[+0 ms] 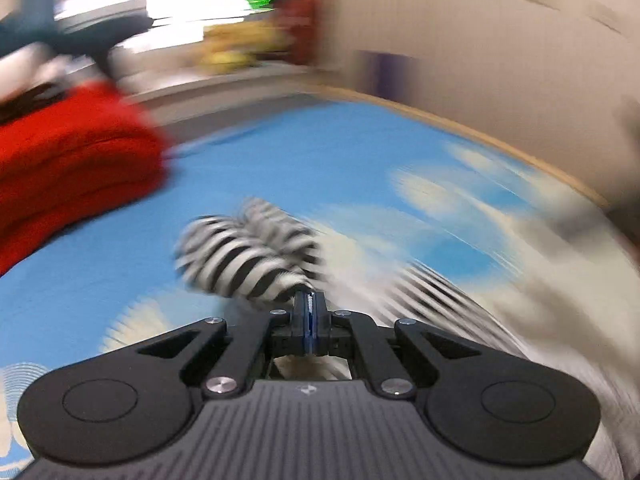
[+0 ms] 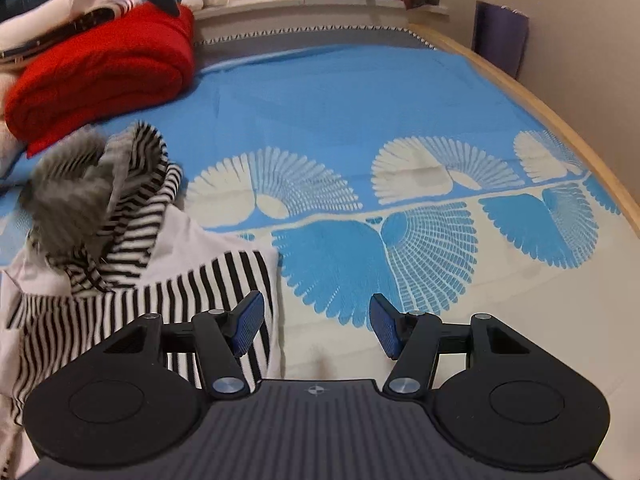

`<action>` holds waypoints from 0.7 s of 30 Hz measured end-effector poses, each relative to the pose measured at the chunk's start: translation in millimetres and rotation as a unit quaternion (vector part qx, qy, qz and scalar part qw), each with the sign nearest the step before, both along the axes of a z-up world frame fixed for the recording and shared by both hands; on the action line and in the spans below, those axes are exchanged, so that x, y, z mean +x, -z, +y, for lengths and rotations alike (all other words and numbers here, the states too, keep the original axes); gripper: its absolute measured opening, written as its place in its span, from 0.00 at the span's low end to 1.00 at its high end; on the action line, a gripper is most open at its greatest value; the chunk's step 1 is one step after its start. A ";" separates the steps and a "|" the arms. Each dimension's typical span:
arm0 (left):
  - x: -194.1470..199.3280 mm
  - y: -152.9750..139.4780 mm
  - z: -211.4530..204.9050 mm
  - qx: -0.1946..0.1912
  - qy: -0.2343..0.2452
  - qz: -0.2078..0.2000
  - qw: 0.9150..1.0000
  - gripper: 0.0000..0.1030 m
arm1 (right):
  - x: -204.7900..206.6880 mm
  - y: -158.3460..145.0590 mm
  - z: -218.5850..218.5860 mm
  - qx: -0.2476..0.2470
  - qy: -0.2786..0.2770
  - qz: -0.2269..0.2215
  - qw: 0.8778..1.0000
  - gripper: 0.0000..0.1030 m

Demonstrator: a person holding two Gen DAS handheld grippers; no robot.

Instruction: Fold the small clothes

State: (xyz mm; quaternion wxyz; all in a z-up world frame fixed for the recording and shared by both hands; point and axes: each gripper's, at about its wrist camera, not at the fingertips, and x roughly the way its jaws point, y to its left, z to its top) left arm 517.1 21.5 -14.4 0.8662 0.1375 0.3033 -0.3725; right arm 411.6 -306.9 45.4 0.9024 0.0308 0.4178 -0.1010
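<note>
Two grippers over a soft black-and-white striped knit garment [image 2: 168, 280].
Left gripper [image 1: 310, 304] pinches bunched striped cloth; right gripper [image 2: 316, 326], ribbed blue pads [image 2: 248, 322] apart, holds nothing above the blue fan-patterned woven sheet [image 2: 340, 100].

You have one striped garment [image 2: 168, 280] beside one red blanket [image 2: 104, 76]; beyond that blanket, about five stuffed toys line one windowsill [image 2: 300, 2].

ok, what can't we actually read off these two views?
- Left wrist view: motion blur smears the striped garment, so its folds are unreadable; how much cloth the shut left tongs pinch is hidden.
- Right wrist view: the garment's left part is cut off by the edge; its lifted end is blurred.
</note>
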 end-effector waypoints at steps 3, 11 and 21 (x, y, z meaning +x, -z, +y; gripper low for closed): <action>-90.7 12.7 15.7 0.069 0.105 0.071 0.990 0.01 | -5.5 -8.0 3.1 0.011 0.004 -0.015 1.000 0.58; -88.7 -0.2 83.1 -0.065 -0.199 0.160 0.965 0.19 | -11.5 -7.3 23.0 0.056 -0.007 -0.023 0.998 0.58; -26.2 101.2 87.3 -0.118 -0.397 0.363 0.835 0.40 | 4.4 48.1 48.1 0.198 -0.012 0.096 0.976 0.58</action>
